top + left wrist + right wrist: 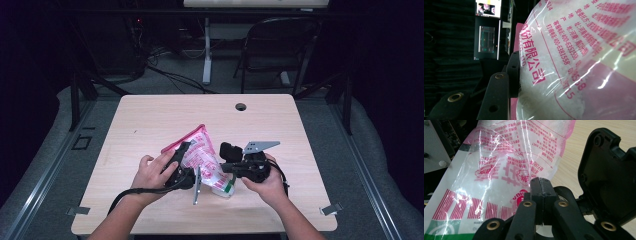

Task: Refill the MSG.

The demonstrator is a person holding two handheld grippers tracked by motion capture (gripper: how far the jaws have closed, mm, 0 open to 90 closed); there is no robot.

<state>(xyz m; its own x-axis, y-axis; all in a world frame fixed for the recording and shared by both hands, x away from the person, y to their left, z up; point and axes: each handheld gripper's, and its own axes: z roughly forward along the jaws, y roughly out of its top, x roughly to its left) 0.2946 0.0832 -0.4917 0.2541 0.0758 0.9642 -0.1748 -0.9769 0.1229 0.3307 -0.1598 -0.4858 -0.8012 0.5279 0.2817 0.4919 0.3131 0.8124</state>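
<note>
A clear plastic bag [204, 150] with pink print and white grains inside stands tilted over the wooden table [150, 120], held up between both hands. My left gripper [185, 152] is shut on the bag's left side. In the left gripper view one black finger [511, 67] presses against the bag [579, 62], and the other finger is hidden behind it. My right gripper [223, 167] sits at the bag's lower right corner. Its pads [541, 185] are pressed together in front of the bag [506, 165], and I cannot tell whether film is pinched between them.
A round cable hole [241, 106] lies near the table's far edge. Beyond the table stand a dark folding chair [280, 45] and a white desk leg [207, 55], with cables on the floor. Bare tabletop stretches to the left, right and far side of the hands.
</note>
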